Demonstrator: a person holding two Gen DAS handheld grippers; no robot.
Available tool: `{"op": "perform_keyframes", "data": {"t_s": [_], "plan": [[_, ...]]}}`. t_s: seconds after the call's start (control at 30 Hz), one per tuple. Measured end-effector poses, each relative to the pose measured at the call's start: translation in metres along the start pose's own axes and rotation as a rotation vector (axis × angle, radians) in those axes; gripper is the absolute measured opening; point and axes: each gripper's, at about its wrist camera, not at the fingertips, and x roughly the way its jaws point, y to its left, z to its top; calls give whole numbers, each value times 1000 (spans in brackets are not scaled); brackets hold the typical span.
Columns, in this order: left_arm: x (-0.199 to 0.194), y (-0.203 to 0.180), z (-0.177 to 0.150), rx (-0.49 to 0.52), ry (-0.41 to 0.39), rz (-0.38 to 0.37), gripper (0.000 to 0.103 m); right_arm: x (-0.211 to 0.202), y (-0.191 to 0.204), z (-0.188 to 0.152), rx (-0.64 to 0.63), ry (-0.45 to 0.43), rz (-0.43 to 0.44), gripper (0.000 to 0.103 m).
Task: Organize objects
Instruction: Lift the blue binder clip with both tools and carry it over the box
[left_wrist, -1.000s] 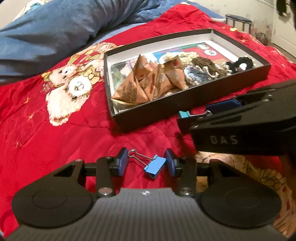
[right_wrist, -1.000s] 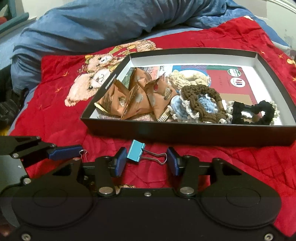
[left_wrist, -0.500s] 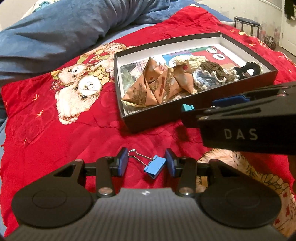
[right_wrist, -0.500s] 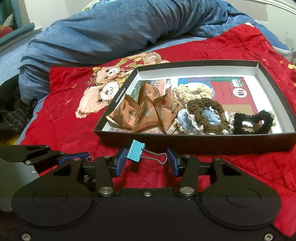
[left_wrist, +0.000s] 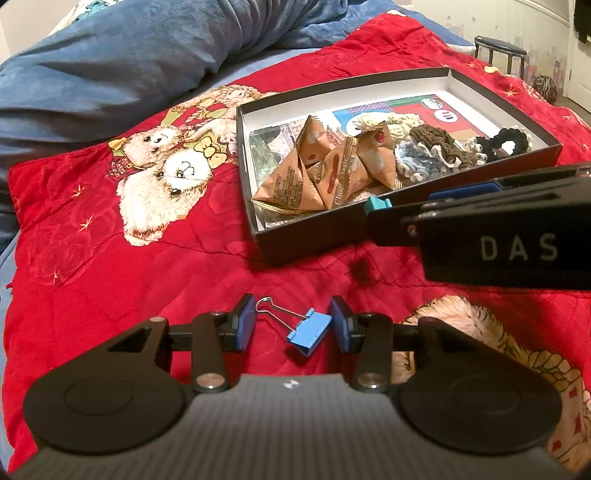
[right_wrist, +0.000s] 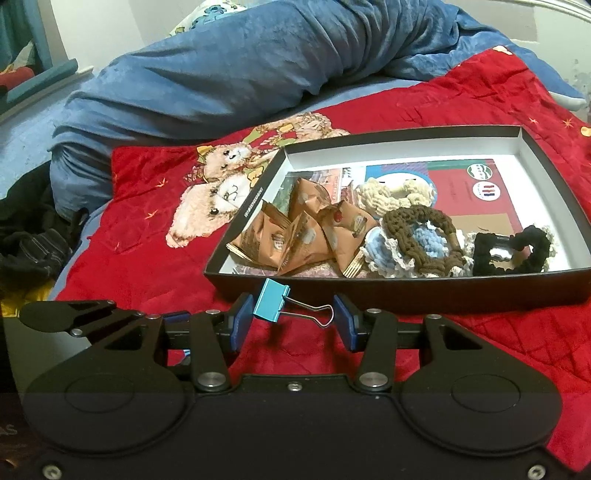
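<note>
Pinched lengthwise in the left tool (left_wrist: 291, 326), between its blue pads: a blue metal binder clip (left_wrist: 309, 330), wire handle against the left pad, folded body against the right pad. Low centre of the left wrist view, over the red quilted bedcover with a teddy-bear print (left_wrist: 110, 258).

Gripped the same way in the right tool (right_wrist: 293, 314): a teal metal binder clip (right_wrist: 271, 299), body at the left pad, wire loop at the right pad. Low centre of the right wrist view, just in front of the near wall of the shallow black cardboard box with a white inside (right_wrist: 424, 291).

Neither tool spread wide nor fully pressed together, each clamped on its own clip.

Inside the box, toward its left end: a heap of brown triangular snack packets (right_wrist: 288, 236). Right of them: a cream crocheted scrunchie (right_wrist: 391, 192) and a brown-and-blue crocheted scrunchie (right_wrist: 421, 236). At the right end: a black scrunchie (right_wrist: 517, 251).

At the right edge of the left wrist view: the right tool from the side, lettered "DAS", teal clip at its tip, in front of the box wall. Across the top of both views: a rumpled blue duvet (right_wrist: 258, 66). Upper right of the left wrist view: a round dark stool (left_wrist: 496, 48).
</note>
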Motion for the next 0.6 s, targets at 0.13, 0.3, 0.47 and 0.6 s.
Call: {"op": "perform_keyframes", "data": {"t_s": [0.13, 0.3, 0.47, 0.6], "plan": [[0, 2, 1, -12, 0, -1, 48, -3, -1, 2, 9, -9, 10, 46], [-2, 4, 1, -22, -8, 8, 48, -5, -4, 4, 20, -17, 14, 46], [-9, 7, 3, -36, -49, -2, 48, -9, -5, 7, 28, -32, 18, 46], [-21, 11, 6, -45, -118, -45, 48, -18, -6, 13, 15, -66, 9, 46]]}}
